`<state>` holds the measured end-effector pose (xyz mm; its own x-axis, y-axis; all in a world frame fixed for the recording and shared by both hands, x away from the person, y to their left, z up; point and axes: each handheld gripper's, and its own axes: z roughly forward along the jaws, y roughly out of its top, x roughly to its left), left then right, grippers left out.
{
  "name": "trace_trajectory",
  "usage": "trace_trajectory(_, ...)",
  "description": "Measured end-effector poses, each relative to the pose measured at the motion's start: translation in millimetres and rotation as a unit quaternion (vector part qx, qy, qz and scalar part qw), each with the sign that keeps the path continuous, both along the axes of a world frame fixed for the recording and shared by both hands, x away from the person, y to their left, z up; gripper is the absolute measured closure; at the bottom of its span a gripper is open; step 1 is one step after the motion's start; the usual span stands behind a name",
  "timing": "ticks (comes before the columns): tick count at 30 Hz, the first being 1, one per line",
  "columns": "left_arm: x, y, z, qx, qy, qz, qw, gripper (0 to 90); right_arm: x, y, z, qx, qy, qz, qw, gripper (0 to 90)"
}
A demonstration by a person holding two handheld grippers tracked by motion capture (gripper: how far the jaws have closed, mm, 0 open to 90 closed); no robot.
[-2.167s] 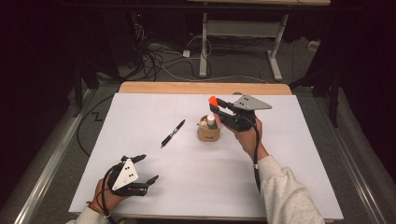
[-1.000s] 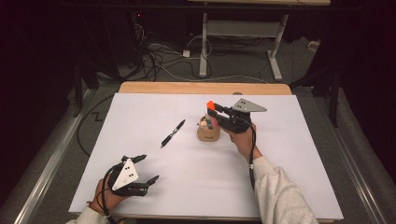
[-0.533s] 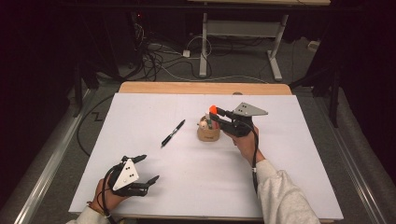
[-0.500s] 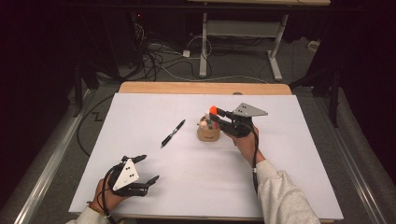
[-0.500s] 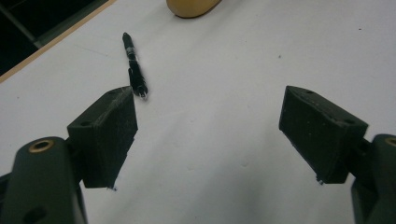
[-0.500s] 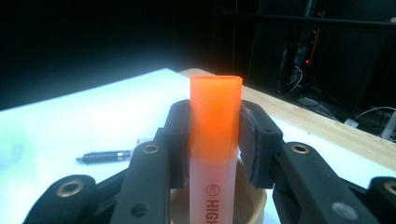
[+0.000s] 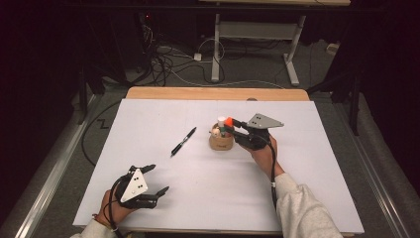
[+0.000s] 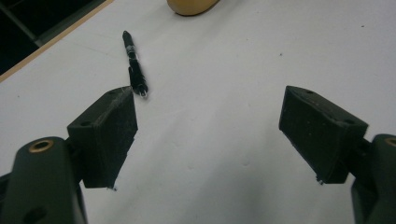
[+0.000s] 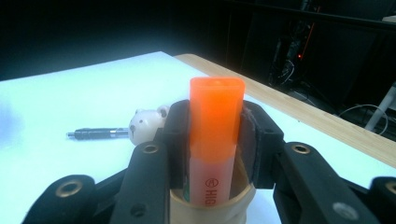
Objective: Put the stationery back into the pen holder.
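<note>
Right gripper [image 9: 215, 140]: I have it clamped on orange highlighter [image 9: 215, 135] | axis upright, lower end inside pen cup [image 7: 221, 141] directly beneath | left gripper [image 7: 157, 179] open, empty, well apart.

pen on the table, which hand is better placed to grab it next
Left. The left gripper is open, with the pen just ahead; the right gripper is shut on the highlighter at the cup.
</note>
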<state>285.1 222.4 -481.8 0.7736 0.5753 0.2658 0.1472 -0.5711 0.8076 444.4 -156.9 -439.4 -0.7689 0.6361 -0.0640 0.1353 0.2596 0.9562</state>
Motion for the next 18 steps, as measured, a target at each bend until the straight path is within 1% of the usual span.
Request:
trace_trajectory(2, 0.2, 0.1, 0.3, 0.001, -0.004, 0.001, 1.0000, 18.8, -1.4, 0.3, -0.2, -0.005, -0.001, 0.000, 1.0000, 66.1)
trace_trajectory(3, -0.1, -0.1, 0.0, 0.000, 0.000, 0.000, 1.0000, 18.8, -2.1, 0.3, -0.1, -0.007, -0.003, -0.002, 1.0000, 66.0)
trace_trajectory(5, -0.1, 0.1, 0.4, 0.001, -0.004, 0.000, 1.0000, 18.8, -3.2, -0.3, 0.4, -0.007, -0.003, -0.004, 1.0000, 64.4)
trace_trajectory(7, -0.2, -0.2, 0.0, 0.001, 0.000, 0.000, 1.0000, 18.8, -4.4, -1.3, 1.6, -0.006, -0.006, -0.004, 1.0000, 63.3)
trace_trajectory(8, 0.0, -0.1, 0.2, 0.002, -0.003, 0.000, 1.0000, 18.8, -5.0, -1.9, 2.4, -0.006, -0.007, -0.005, 0.9999, 62.1)
trace_trajectory(10, 0.0, -0.4, 0.2, 0.003, -0.003, 0.001, 1.0000, 18.8, -6.6, -3.0, 4.1, -0.005, -0.010, -0.006, 0.9999, 60.8)
trace_trajectory(16, 0.1, -0.7, 0.1, 0.005, -0.003, 0.001, 1.0000, 18.8, -12.7, -7.5, 11.1, -0.008, -0.022, -0.015, 0.9996, 55.8)
trace_trajectory(18, -0.2, -1.0, -0.3, 0.004, 0.001, 0.001, 1.0000, 18.8, -14.8, -9.8, 14.3, -0.010, -0.026, -0.020, 0.9994, 54.2)
